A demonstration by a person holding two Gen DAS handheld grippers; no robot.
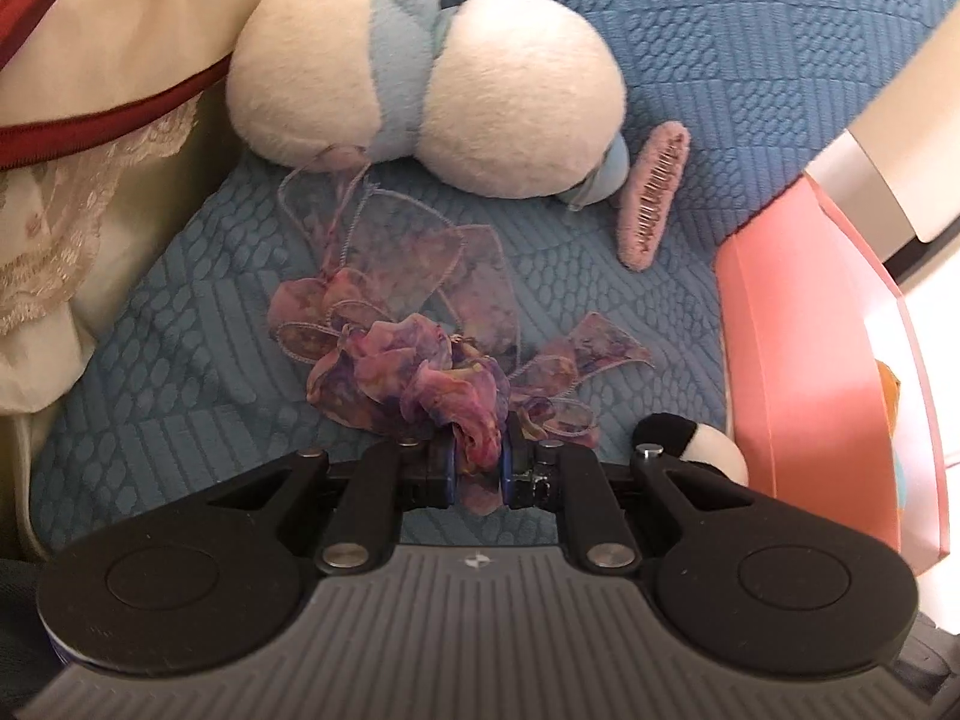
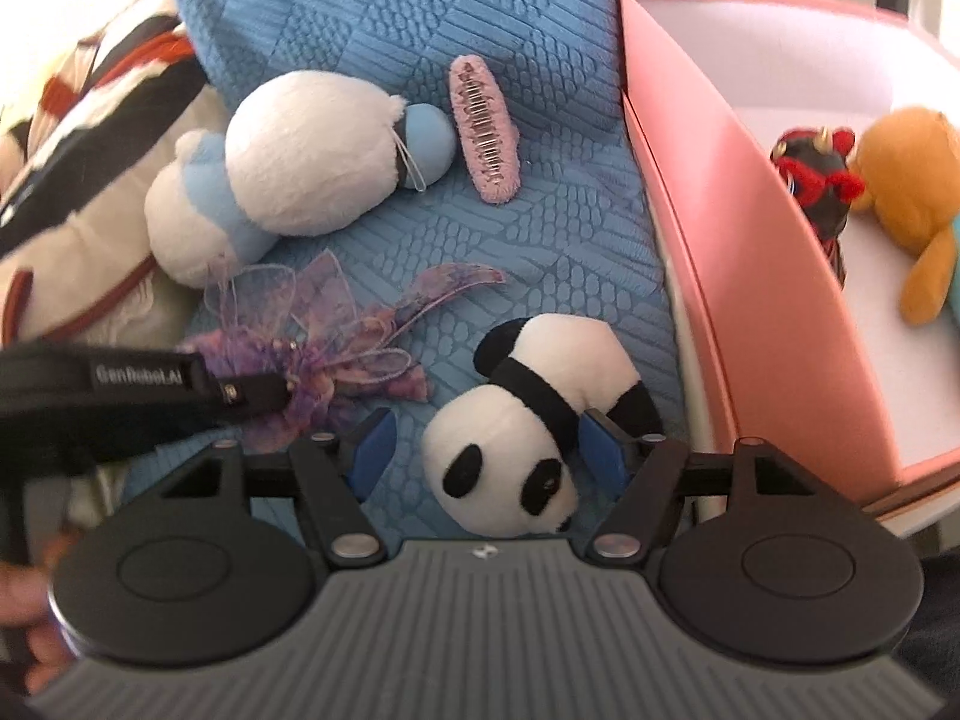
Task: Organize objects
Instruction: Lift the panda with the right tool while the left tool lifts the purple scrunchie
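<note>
My left gripper (image 1: pixel 477 468) is shut on a purple ribbon scrunchie (image 1: pixel 420 372) that lies on the blue quilted cushion (image 1: pixel 720 60). In the right wrist view the left gripper's fingers (image 2: pixel 252 393) reach into the scrunchie (image 2: pixel 336 348) from the left. My right gripper (image 2: pixel 489 450) is open, its blue pads either side of a panda plush (image 2: pixel 540 414), which lies head toward me; whether the pads touch it is unclear. A white and blue plush (image 1: pixel 432 90) (image 2: pixel 288 162) and a pink fuzzy hair clip (image 1: pixel 654 198) (image 2: pixel 483 132) lie farther back.
A pink box (image 2: pixel 750 276) (image 1: pixel 798 360) stands at the right, holding an orange bear plush (image 2: pixel 912 198) and a black and red toy (image 2: pixel 819 180). Cream fabric with red trim (image 1: pixel 90 90) lies at the left.
</note>
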